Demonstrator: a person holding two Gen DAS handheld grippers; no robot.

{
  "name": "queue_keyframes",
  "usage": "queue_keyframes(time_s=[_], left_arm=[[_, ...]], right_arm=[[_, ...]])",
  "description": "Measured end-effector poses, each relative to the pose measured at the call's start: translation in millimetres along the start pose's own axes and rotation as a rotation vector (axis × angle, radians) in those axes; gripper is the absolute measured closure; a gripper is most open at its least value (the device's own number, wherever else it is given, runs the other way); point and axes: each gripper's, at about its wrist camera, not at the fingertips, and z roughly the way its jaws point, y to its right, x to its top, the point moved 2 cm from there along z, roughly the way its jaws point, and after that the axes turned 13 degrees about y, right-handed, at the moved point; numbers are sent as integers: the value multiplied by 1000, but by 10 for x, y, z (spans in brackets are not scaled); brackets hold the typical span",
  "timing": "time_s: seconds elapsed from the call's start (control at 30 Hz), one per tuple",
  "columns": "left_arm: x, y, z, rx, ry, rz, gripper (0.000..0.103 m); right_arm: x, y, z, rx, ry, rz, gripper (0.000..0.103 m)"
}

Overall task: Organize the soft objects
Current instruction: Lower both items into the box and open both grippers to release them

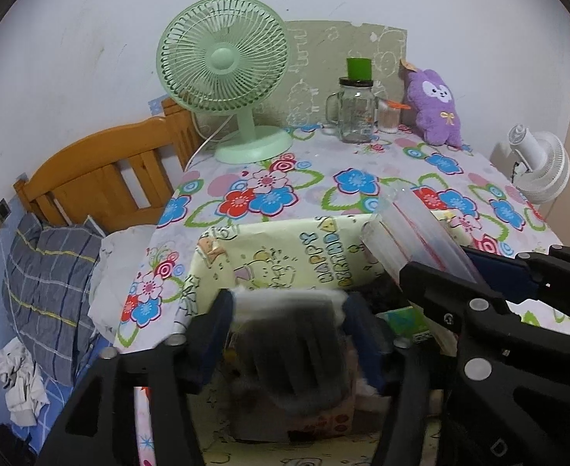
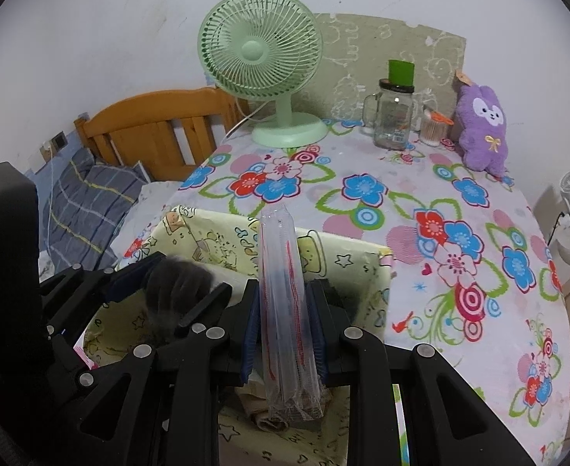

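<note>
the clear crinkly plastic packet with red stripes [image 2: 285, 303] is looking likely to slide from the right gripper [image 2: 285, 334], whose jaws are pinching it upright over the pale yellow cartoon-print fabric box [image 2: 366, 272], while the left gripper [image 1: 285, 334] is clamping a fuzzy grey bundle [image 1: 288, 345] just above that box.

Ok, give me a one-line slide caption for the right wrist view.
Right claw grips a clear plastic packet over the yellow fabric bin, left claw holding a grey furry item alongside.
</note>
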Motion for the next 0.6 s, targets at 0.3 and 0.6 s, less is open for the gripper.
queue_keyframes(time_s=[0.3,0.6], left_arm=[[-46,-56,10,16,-17,-3,16],[-57,24,-88,33,-1,30,8]], right_arm=[[-30,-57,129,36,-29,6,76],[-59,2,126,38,-57,12,62]])
